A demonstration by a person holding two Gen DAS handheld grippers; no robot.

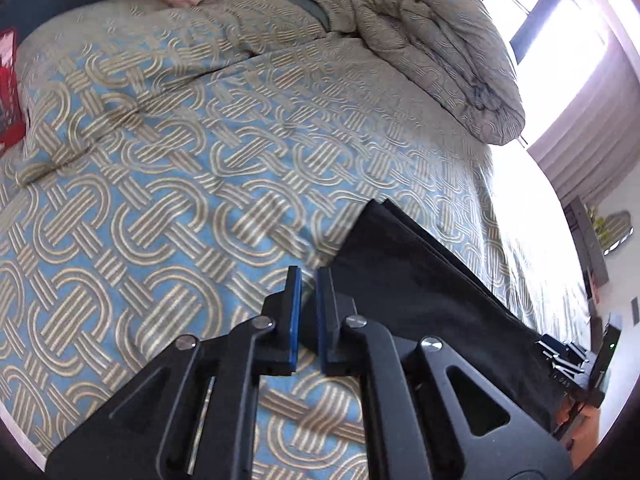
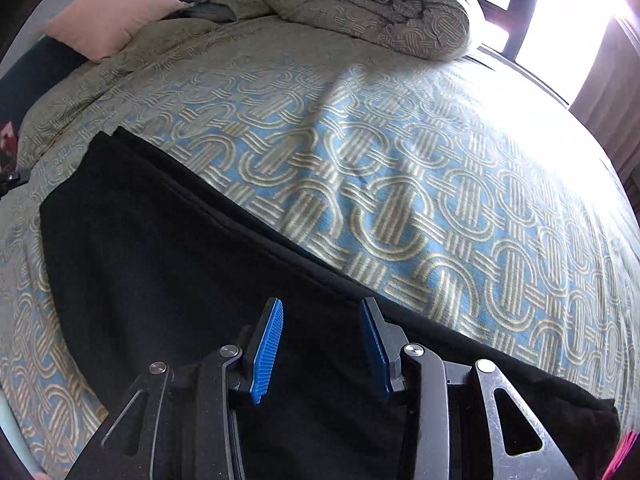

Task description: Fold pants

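On the bed (image 1: 168, 184), black pants (image 2: 168, 248) lay flat along the near edge; left claw (image 1: 307, 280) nearly together, empty; right claw (image 2: 320, 316) apart above the pants, gripping nothing.

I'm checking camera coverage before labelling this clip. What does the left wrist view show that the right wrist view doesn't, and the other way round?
Only the left wrist view: the left gripper, jaws nearly closed with nothing between them, over the bedspread beside the trousers' end, and the other gripper at the far right edge.

Only the right wrist view: the right gripper, jaws apart above the long black folded trousers.

Both: those trousers, the blue and beige woven-pattern bedspread, the pink pillow, the bundled quilt and the bright window.
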